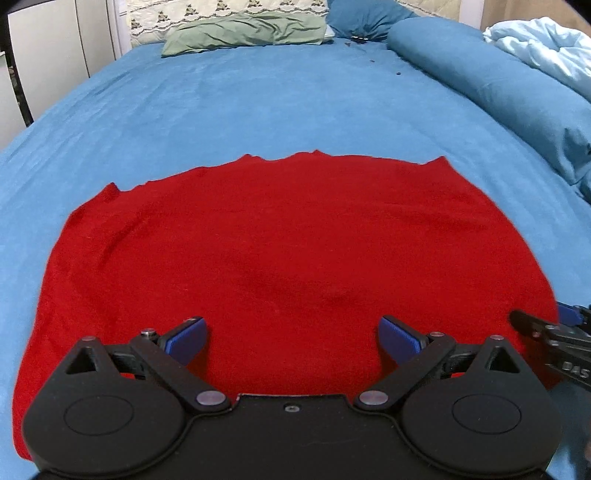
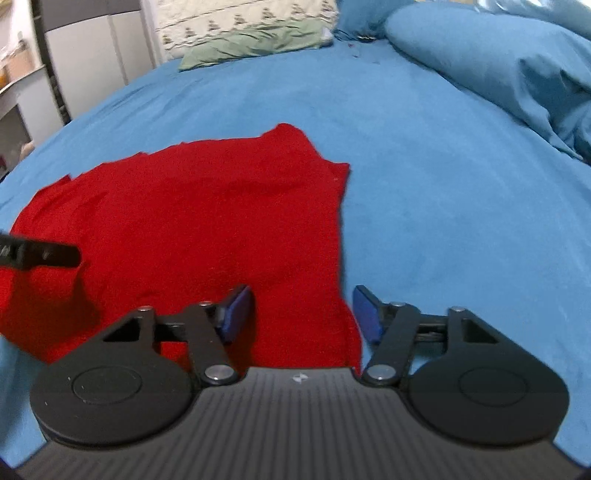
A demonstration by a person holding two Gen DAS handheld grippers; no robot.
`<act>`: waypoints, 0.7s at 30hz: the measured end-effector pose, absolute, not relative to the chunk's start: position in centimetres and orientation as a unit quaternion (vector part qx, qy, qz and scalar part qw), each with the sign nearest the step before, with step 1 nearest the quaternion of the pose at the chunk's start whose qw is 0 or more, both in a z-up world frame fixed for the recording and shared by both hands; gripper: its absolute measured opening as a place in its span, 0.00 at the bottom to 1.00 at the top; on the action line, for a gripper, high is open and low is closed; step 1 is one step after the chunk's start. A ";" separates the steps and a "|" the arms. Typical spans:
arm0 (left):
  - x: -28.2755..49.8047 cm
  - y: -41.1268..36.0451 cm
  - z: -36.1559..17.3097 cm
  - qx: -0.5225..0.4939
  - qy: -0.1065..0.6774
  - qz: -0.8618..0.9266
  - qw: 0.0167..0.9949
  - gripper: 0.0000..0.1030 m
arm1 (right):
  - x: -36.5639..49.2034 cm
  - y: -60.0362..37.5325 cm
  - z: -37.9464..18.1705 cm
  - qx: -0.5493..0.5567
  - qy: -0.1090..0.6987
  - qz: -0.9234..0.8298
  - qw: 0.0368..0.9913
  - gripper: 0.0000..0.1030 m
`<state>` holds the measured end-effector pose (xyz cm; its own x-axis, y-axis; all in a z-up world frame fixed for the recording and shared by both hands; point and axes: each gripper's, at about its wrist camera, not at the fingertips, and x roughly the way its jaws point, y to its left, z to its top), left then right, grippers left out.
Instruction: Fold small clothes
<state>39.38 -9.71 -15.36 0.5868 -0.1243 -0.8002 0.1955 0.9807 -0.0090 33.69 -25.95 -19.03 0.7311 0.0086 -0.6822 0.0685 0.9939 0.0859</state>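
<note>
A red garment (image 1: 295, 229) lies spread flat on the blue bed sheet (image 1: 258, 103). My left gripper (image 1: 291, 328) hovers open over the garment's near edge, with only flat cloth below its blue pads. In the right wrist view the same red garment (image 2: 192, 206) fills the left half. My right gripper (image 2: 302, 299) stands with its jaws apart over the garment's near right edge, and the pads do not press on the cloth. The right gripper's black tip (image 1: 554, 332) shows at the garment's right side, and the left gripper's finger (image 2: 40, 254) enters from the left.
A green pillow (image 1: 243, 31) and a patterned one lie at the head of the bed. A rolled blue duvet (image 1: 498, 85) and a pale blue blanket (image 1: 546, 48) run along the right. White cabinets (image 1: 48, 55) stand off the bed's left side.
</note>
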 end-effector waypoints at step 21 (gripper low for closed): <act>37.8 1.2 -11.7 0.021 0.410 -0.046 0.911 0.98 | 39.0 -18.5 -5.9 0.225 0.339 0.152 0.901 0.27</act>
<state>37.76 1.18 -11.65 0.6603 -0.0661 -0.7481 0.1013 0.9949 0.0015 39.01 -18.48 -5.88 0.7242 0.4254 -0.5427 -0.1208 0.8531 0.5076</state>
